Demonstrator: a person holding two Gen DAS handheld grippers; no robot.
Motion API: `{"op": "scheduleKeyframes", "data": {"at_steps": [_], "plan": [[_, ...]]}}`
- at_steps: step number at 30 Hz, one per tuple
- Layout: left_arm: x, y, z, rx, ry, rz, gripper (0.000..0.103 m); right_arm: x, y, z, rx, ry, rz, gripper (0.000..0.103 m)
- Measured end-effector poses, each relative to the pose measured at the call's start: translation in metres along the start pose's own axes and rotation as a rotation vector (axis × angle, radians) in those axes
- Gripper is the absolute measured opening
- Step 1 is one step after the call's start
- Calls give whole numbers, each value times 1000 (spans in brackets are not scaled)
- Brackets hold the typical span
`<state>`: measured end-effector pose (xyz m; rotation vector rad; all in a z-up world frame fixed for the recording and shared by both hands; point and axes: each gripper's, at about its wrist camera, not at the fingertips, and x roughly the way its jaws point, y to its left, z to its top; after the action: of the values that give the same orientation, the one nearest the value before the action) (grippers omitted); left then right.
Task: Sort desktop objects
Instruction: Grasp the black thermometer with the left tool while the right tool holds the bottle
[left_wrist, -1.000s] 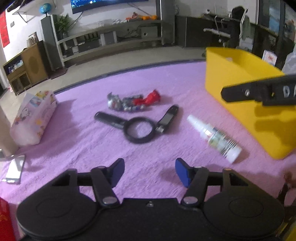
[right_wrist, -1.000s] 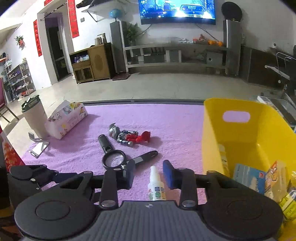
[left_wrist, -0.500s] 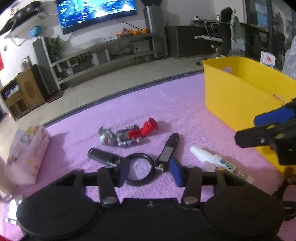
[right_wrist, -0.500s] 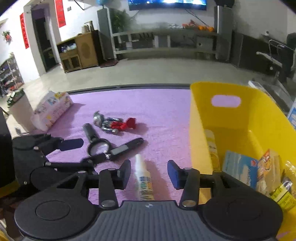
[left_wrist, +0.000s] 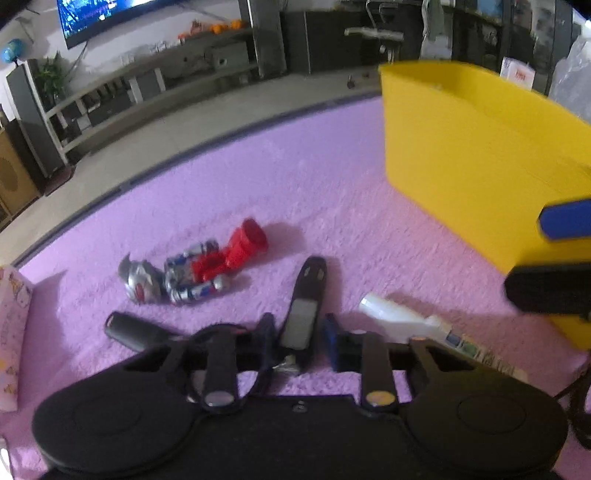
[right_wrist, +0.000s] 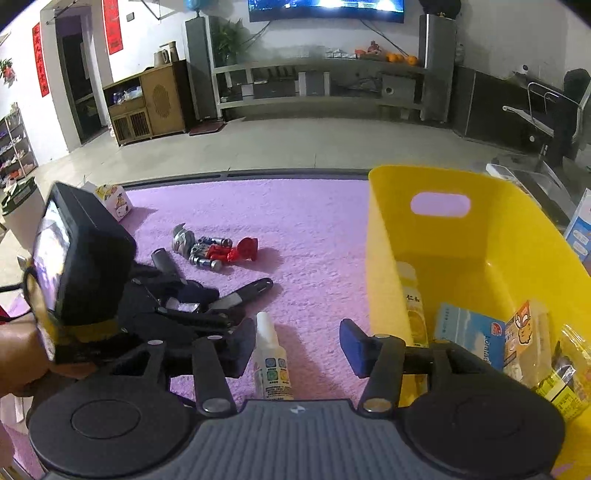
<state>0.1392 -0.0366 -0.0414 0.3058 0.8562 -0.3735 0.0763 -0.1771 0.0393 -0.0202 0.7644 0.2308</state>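
Presently, findings as follows.
Left gripper: low over the purple mat, jaws drawn in almost fully; the black thermometer-like device sits between the blue pads, clamped at its near end.
Right gripper: jaws parting, nothing pressed by the pads; the white spray bottle lies on the mat in the gap between them, nearer the left-hand pad.
Magnifying glass: flat on the mat, handle pointing left; the ring is partly hidden under the left gripper's finger.
Toy figure: silver and red, lying on its side beyond the magnifier, well apart from both grippers.
Yellow bin: on the right of the mat; holds a yellow-labelled bottle, a blue-and-white box, and wrapped packets.
Tissue pack: at the mat's left edge.
Person: a hand shows at the left border of the right wrist view, behind the left gripper's body.
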Motion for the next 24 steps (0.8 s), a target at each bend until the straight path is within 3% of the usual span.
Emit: {"op": "scheduleKeyframes", "data": {"at_steps": [7,12,16,19,24], "plan": [[-37,-9,-30,-74,100,28,20,0,2,-2,-16,-2,23,58],[-73,-8,-69,-233,180,41,20,-1,15,-8,-68,-19,39,62],[-84,-1,-80,-320,144,74,23,-3,28,-14,-93,-32,92,62],[-87,0,-80,-299,118,95,41,-2,37,-21,-151,-29,99,62],[-81,2,-84,-304,118,82,41,14,33,-26,-135,41,78,62]]}}
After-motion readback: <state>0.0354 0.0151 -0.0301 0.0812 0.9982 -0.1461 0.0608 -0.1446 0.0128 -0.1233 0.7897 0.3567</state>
